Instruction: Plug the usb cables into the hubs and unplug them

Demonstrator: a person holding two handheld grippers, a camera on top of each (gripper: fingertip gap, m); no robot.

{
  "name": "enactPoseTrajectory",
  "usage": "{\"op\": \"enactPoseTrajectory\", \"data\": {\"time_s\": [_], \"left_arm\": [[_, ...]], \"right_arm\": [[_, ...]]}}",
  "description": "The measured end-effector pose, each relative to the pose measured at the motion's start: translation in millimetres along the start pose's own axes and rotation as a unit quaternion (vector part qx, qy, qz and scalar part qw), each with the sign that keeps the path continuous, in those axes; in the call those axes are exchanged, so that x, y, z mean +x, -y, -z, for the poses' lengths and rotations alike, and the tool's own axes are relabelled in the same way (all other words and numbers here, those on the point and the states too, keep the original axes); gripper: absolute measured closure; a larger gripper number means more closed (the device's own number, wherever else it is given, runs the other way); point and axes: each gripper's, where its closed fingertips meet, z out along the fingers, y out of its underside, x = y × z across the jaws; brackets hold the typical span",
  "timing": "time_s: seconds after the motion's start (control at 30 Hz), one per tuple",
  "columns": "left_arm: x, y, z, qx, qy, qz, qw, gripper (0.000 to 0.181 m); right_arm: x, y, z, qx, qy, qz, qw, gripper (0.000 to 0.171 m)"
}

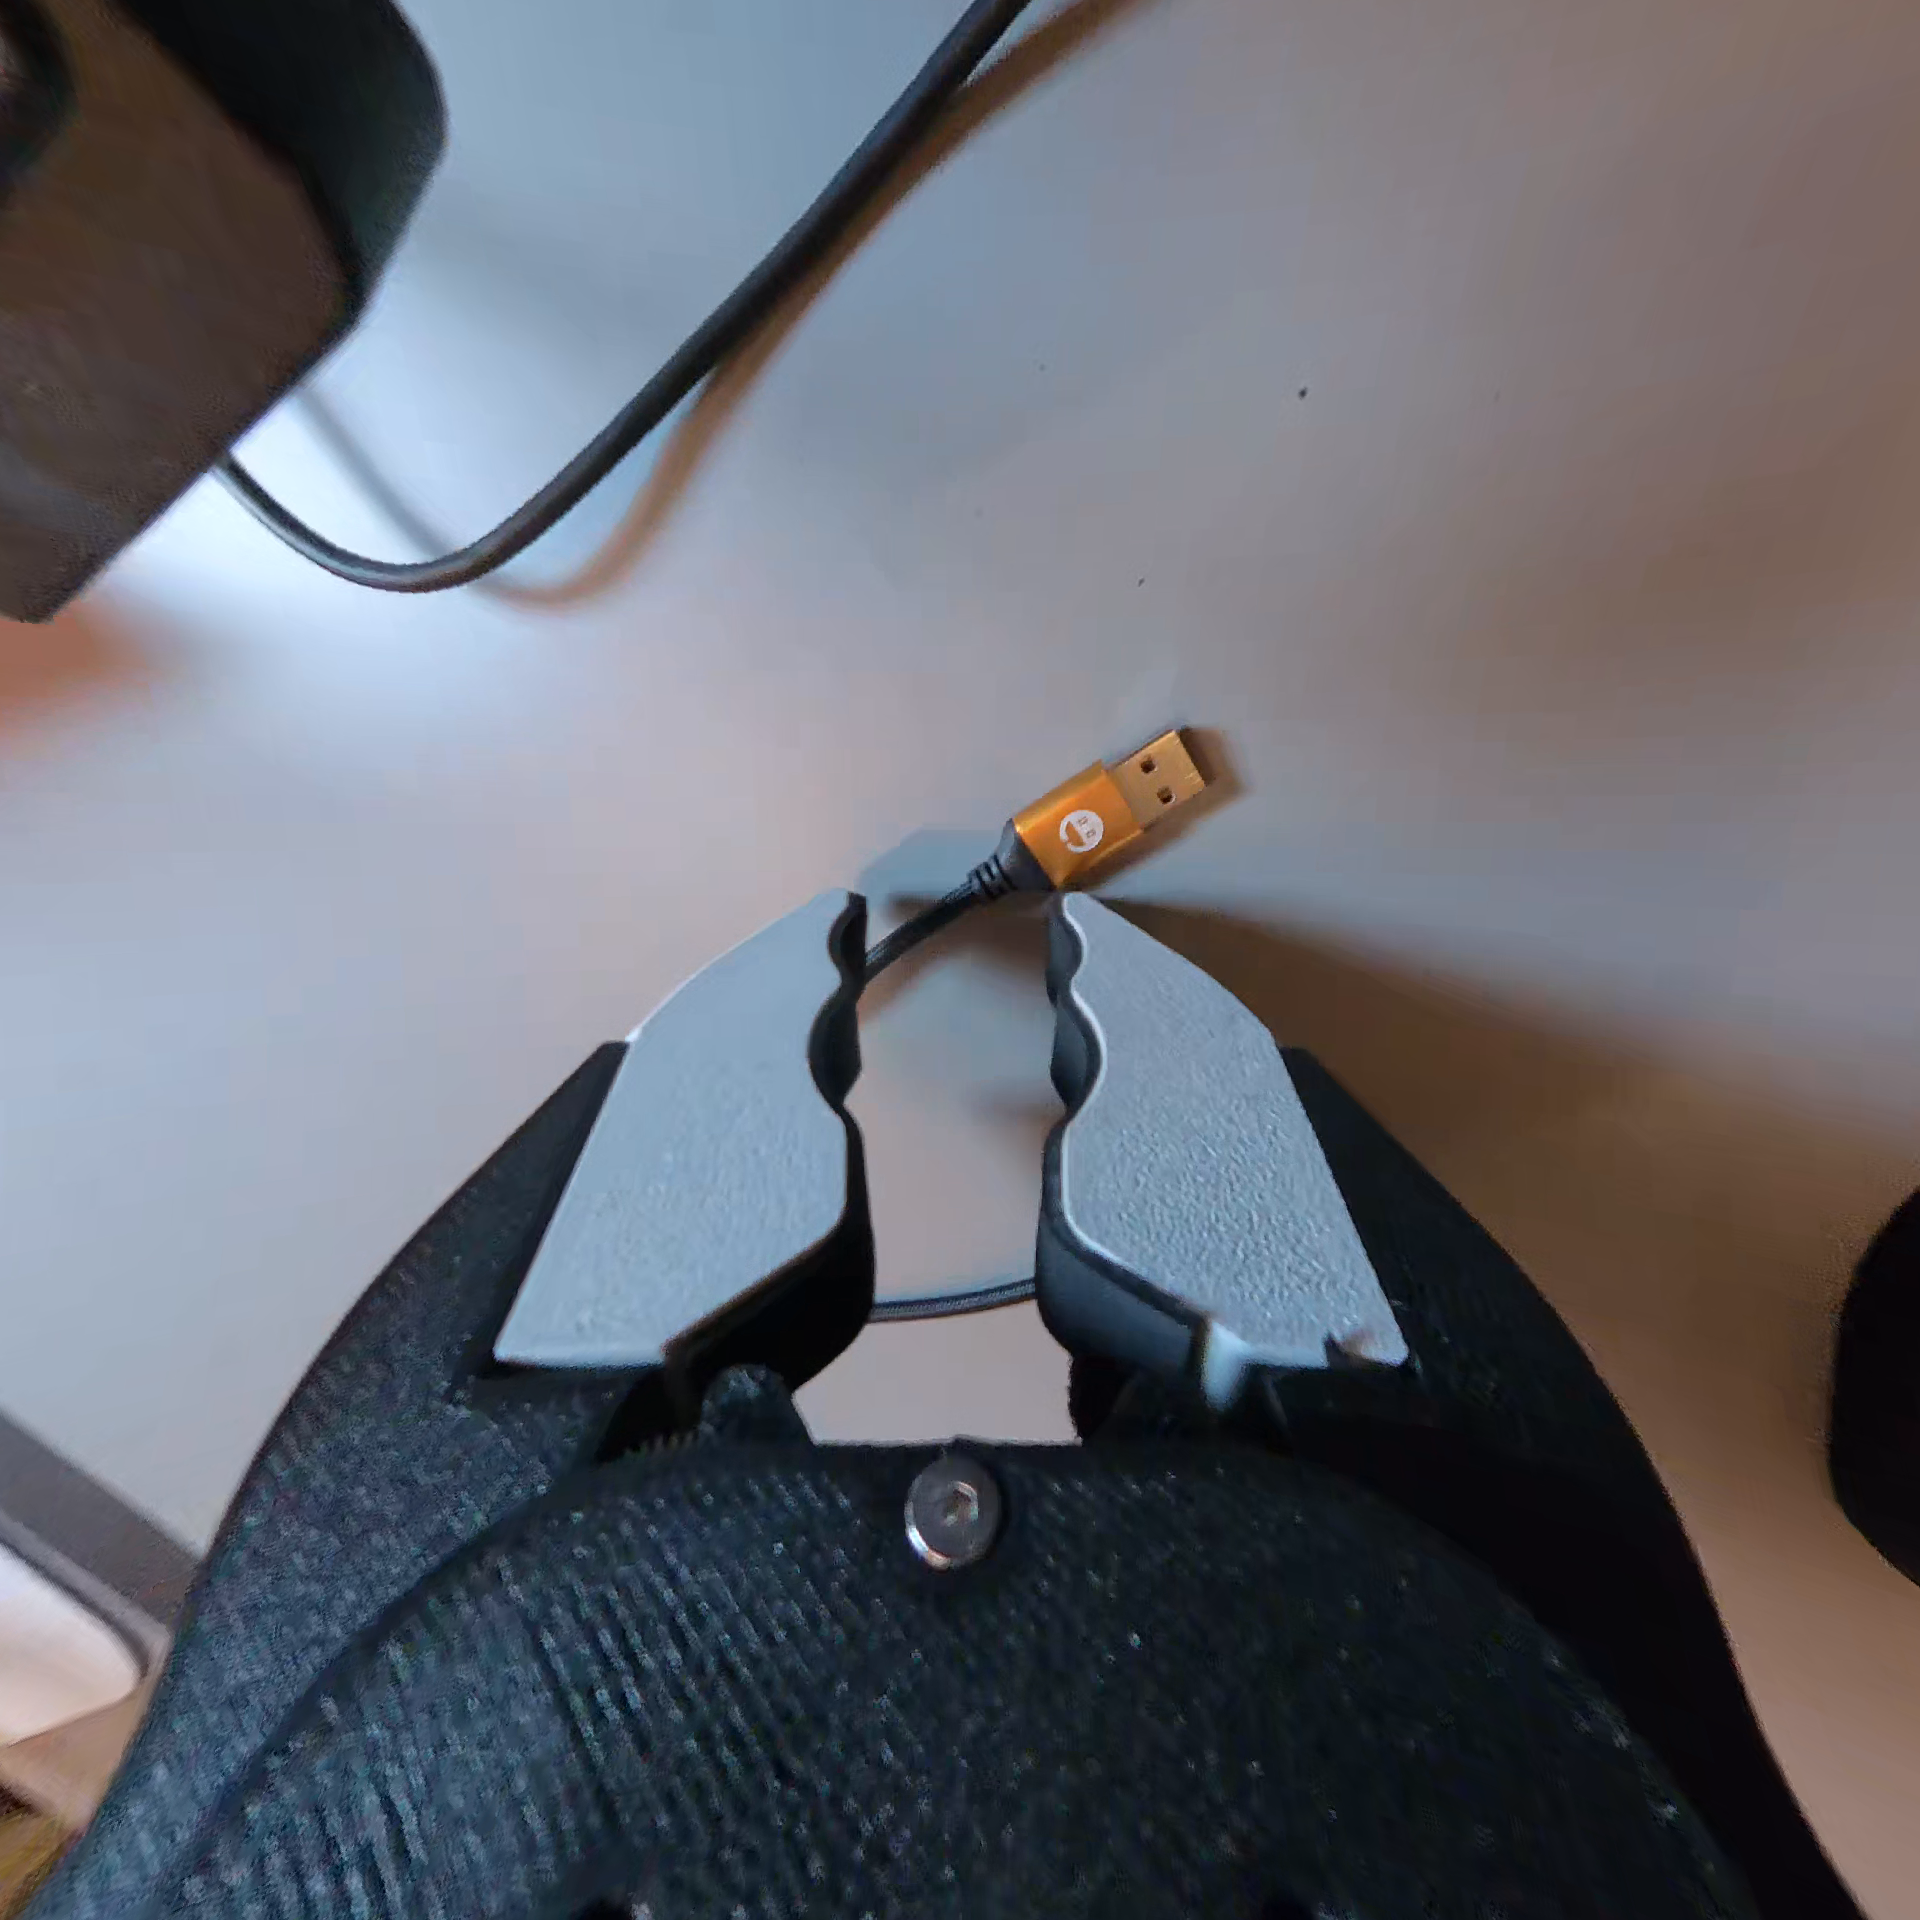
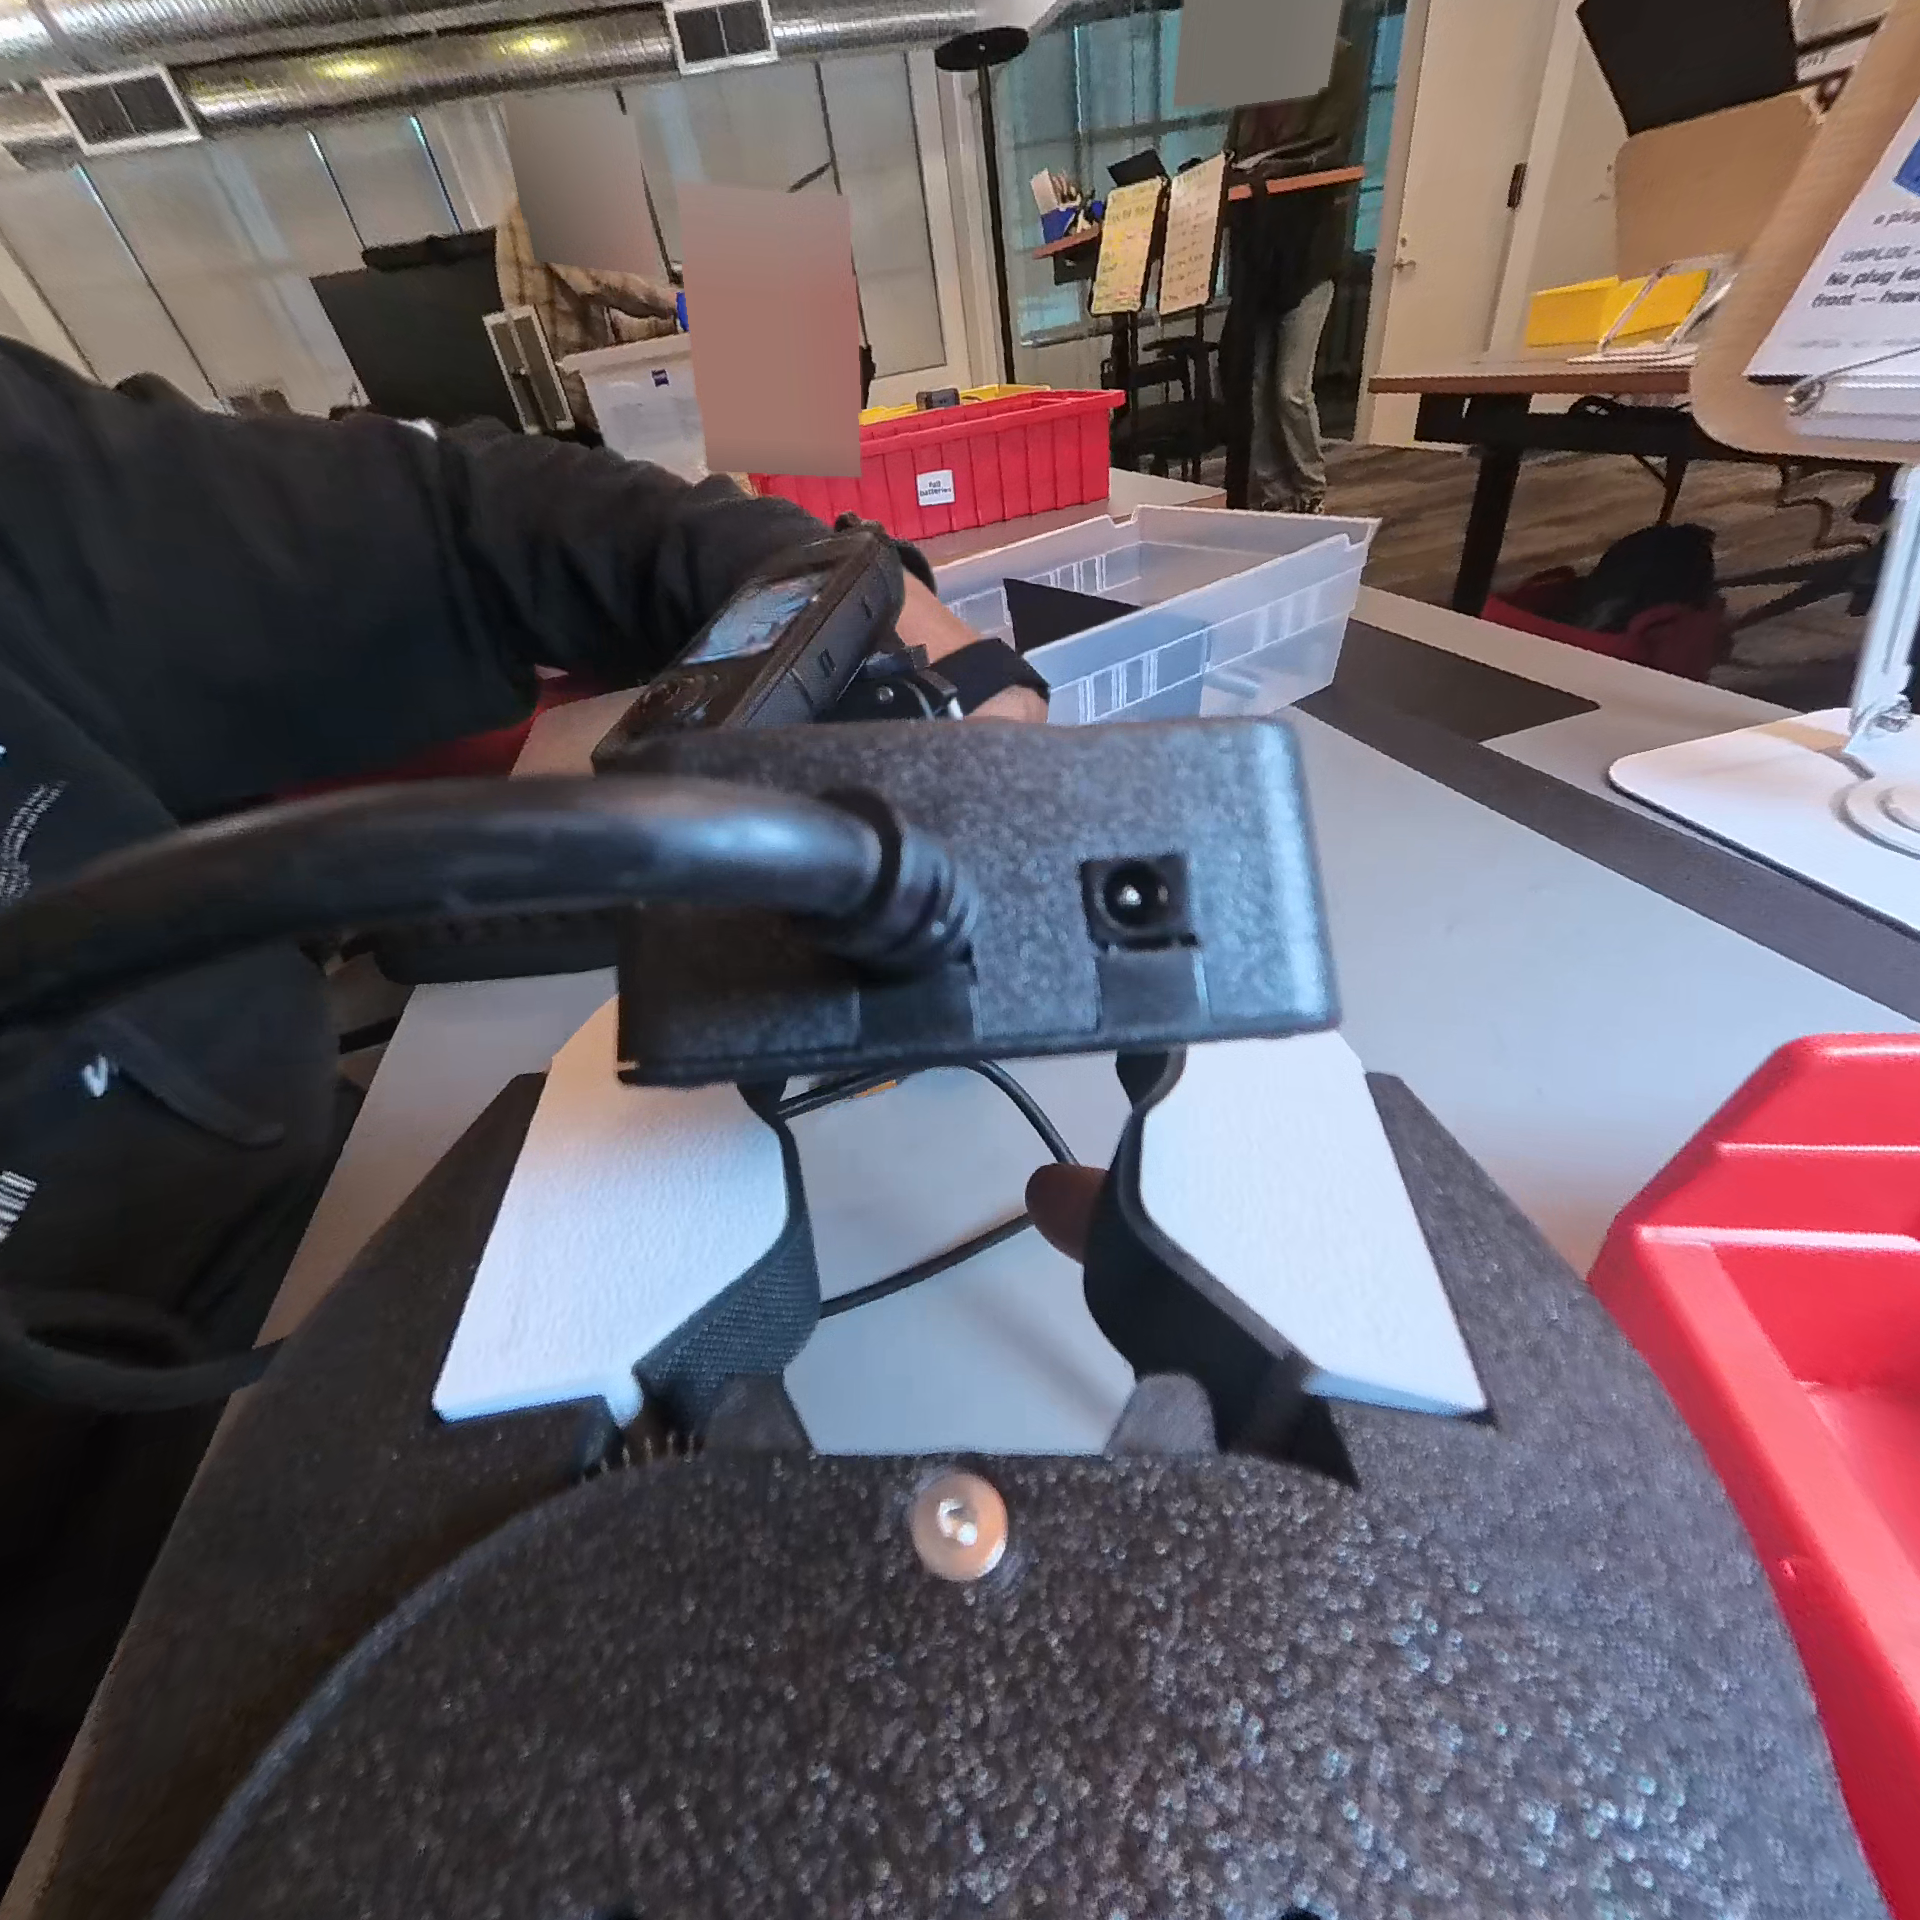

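**Inspector:** Hub first. Where is it, and who has it?

**Operator:** The hub, a black box, sits up off the grey table, pinched across the tips of my right gripper, whose claw is closed on its lower edge. Its rear face is toward the camera: a thick black lead enters beside an empty round socket. The USB ports I cannot see from here.

**Inspector:** And the cable?

**Operator:** The USB cable lies on the table in the left wrist view. My left gripper stands with its claw narrowly apart, straddling the cord just behind the orange plug. Nothing is gripped there.

**Inspector:** Step in hand?

**Operator:** I judge it the pickup before plugging in. Next I must close on the orange shell, not the cord, then turn the metal tip toward a port.

**Inspector:** Anything doubtful?

**Operator:** The dark block at upper left is blurred and cut off; probably the hub. The cord's far end runs under my fingers.
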Motion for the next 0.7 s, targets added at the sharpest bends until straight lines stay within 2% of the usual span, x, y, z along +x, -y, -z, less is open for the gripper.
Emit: {"op": "enactPoseTrajectory", "data": {"time_s": [0.1, 0.2, 0.33, 0.47, 0.57, 0.7], "left_arm": [[1.9, 6.4, -2.7, 0.041, -0.024, 0.04, 0.998, 0.169], [0.0, 2.3, -2.3, 0.061, -0.037, 0.16, 0.985, 0.175], [8.7, -15.0, 4.0, 0.105, -0.057, 0.299, 0.947, 0.177], [16.6, -29.7, 14.2, 0.161, -0.023, 0.328, 0.931, 0.177], [17.2, -25.4, 26.0, 0.205, 0.008, 0.334, 0.92, 0.165], [15.5, -23.2, 25.0, 0.197, 0.048, 0.319, 0.926, 0.157]], "right_arm": [[2.4, -3.8, 1.0, -0.004, 0.004, -0.005, 1.0, 0.108], [1.5, -6.8, 0.9, -0.006, 0.01, -0.005, 1.0, 0.107], [-1.5, -10.3, -1.4, -0.013, 0.02, -0.005, 1.0, 0.107], [-4.8, -16.2, -6.0, -0.026, 0.031, -0.004, 0.999, 0.108], [-6.2, -19.1, -9.0, -0.034, 0.032, -0.002, 0.999, 0.108], [-6.9, -20.2, -10.5, -0.037, 0.031, -0.001, 0.999, 0.108]]}}
